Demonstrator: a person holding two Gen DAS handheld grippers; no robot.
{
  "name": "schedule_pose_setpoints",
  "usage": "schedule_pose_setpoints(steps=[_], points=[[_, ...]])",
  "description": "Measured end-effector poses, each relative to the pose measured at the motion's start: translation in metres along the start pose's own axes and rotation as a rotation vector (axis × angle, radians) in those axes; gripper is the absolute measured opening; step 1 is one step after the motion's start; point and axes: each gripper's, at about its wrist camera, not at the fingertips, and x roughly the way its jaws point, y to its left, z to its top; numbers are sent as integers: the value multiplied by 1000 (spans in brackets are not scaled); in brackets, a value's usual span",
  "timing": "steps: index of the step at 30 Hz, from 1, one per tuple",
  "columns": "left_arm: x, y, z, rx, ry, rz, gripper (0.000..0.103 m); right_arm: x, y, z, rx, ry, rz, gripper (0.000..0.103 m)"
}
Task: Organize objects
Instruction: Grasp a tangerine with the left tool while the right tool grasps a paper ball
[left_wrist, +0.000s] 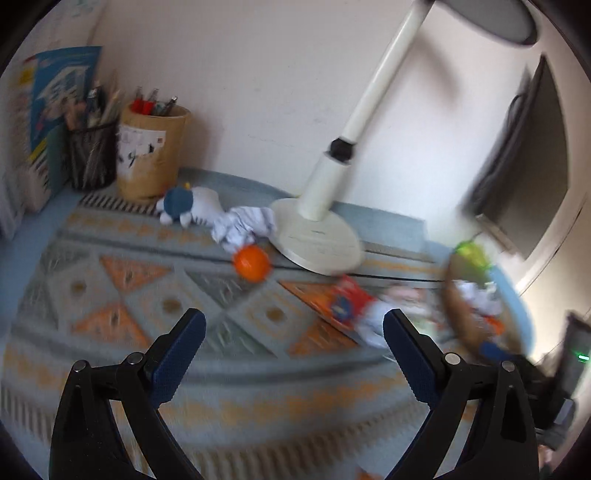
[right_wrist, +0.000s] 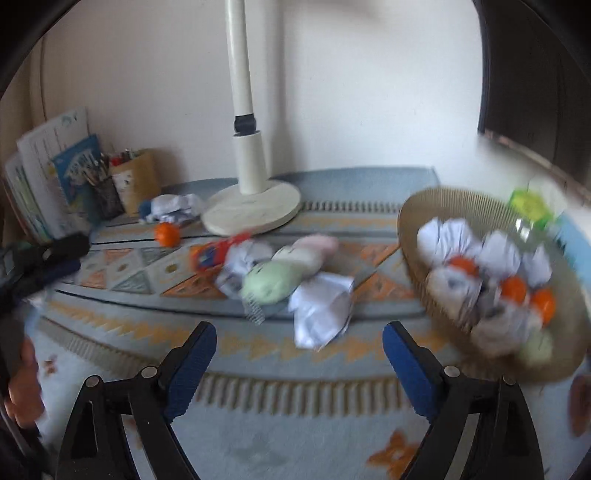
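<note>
We hold both grippers tilted down over the patterned woven cloth (right_wrist: 332, 373) on the table, and both frames are smeared. Our left gripper (left_wrist: 294, 332) stands spread wide with nothing between its ridged blue pads; our right gripper (right_wrist: 299, 343) is likewise spread and empty. Largest ahead is the cream desk lamp (right_wrist: 251, 206), a smooth tube on a round flat base. To the right, a round ribbed basket (right_wrist: 417, 236) holds crumpled white paper balls and glossy orange balls. Loose on the cloth lie a soft pale-green plush toy (right_wrist: 269, 282), a crumpled white paper (right_wrist: 321, 314) just beside it, and a flat red packet (left_wrist: 343, 299). Nearer the lamp sit a blue-and-white plush (left_wrist: 186, 206) and a smooth orange ball (left_wrist: 252, 263), well apart from the basket.
</note>
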Motion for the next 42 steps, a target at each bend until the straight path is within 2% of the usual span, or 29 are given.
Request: schedule_pose_setpoints(steps=[3, 5, 7, 9, 13, 14, 15, 17, 18, 19, 21, 24, 27, 30, 33, 39, 42], points=[[49, 16, 12, -19, 68, 44, 96, 20, -11, -2, 52, 37, 19, 90], [66, 25, 16, -51, 93, 38, 95, 31, -20, -5, 117, 61, 75, 86], [86, 29, 23, -55, 147, 9, 92, 41, -24, -6, 134, 80, 70, 86], [95, 29, 26, -44, 159, 13, 91, 53, -28, -3, 145, 111, 59, 86], [105, 29, 33, -55, 165, 16, 88, 69, -36, 4, 203, 139, 96, 84], [108, 29, 33, -46, 172, 23, 79, 73, -34, 5, 196, 155, 94, 78], [109, 28, 34, -35, 170, 39, 65, 76, -33, 5, 190, 173, 102, 70], [111, 30, 35, -37, 168, 31, 58, 74, -33, 5, 185, 165, 93, 53], [111, 31, 35, -45, 168, 22, 42, 75, -35, 5, 189, 168, 103, 49], [111, 33, 34, -53, 176, 9, 35, 74, -36, 5, 192, 164, 103, 45], [106, 32, 32, -45, 172, -10, 35, 71, -37, 5, 198, 156, 108, 44], [98, 24, 26, -18, 169, 0, 35, 62, -37, 3, 186, 139, 90, 44], [73, 13, 4, -4, 181, -3, 35, 42, -33, -6, 174, 128, 63, 44], [43, -2, -26, 4, 183, -14, 35, 13, -33, -24, 184, 95, 121, 44], [10, -25, -64, 30, 175, 12, 35, -4, -24, -40, 156, 81, 174, 44], [-45, -62, -119, 17, 105, 37, 35, -16, -3, -50, 102, 96, 195, 45], [-52, -73, -132, 45, 49, 98, 35, -15, 1, -57, 82, 114, 163, 45]])
